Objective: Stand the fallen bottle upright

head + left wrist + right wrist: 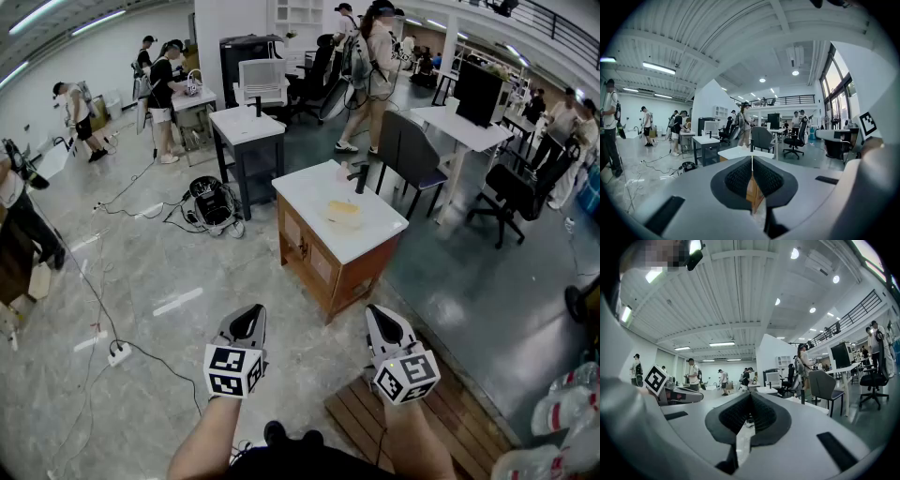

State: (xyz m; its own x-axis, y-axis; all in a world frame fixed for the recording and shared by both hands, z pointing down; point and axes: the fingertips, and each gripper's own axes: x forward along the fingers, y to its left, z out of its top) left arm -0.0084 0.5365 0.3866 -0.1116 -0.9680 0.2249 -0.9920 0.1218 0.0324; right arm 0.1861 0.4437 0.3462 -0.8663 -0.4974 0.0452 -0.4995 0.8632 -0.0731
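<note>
- Reaching up from the bottom edge of the head view, the left forearm [208, 439] and the right forearm [414, 439] stretch forward. They carry the two grippers side by side at lower centre, apart from each other, and both noses aim up the frame toward the table [305, 192].
- Left gripper [248, 319]: it sits just left of centre, over pale floor. In the left gripper view its two dark ribbed pads meet along a thin line, so the jaws are closed together with nothing between them. The table top shows just above their tips.
- Right gripper [382, 323]: it sits just right of centre, above a slatted wooden platform [370, 417] at lower right. In the right gripper view its pads are likewise pressed together and hold nothing.
- The table, a white top on a wooden cabinet, stands at the centre of the head view, well apart from both grippers.
- The fallen bottle [343, 212] is a pale yellowish shape lying flat near the middle of the white top. It is too small to make out in detail.
- A dark upright thing [361, 177] stands on the same top, farther up the frame than the bottle and near the far edge.
</note>
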